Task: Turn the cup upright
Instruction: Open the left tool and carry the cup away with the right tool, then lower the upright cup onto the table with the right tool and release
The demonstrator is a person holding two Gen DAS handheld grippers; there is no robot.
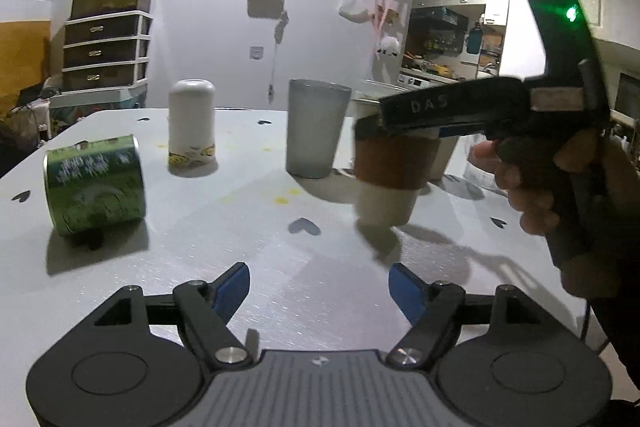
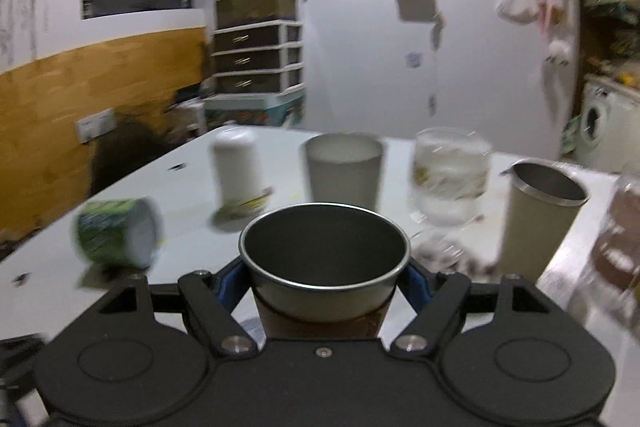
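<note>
My right gripper (image 2: 326,277) is shut on a cup with a brown sleeve (image 2: 324,267), mouth up and dark inside, held just above the white table (image 2: 192,187). In the left wrist view the same cup (image 1: 390,171) hangs upright under the right gripper (image 1: 384,115) at the right, its cream base a little above the table (image 1: 280,291). My left gripper (image 1: 320,291) is open and empty, low over the table's near part. A green mug (image 1: 96,187) lies on its side at the left; it also shows in the right wrist view (image 2: 116,231).
A white bottle-like cup (image 1: 192,123) stands upside down at the back. A grey tumbler (image 1: 316,127) stands upright beside it. In the right wrist view a clear glass (image 2: 450,175), a steel-rimmed beige tumbler (image 2: 540,219) and a blurred glass (image 2: 618,239) stand at the right.
</note>
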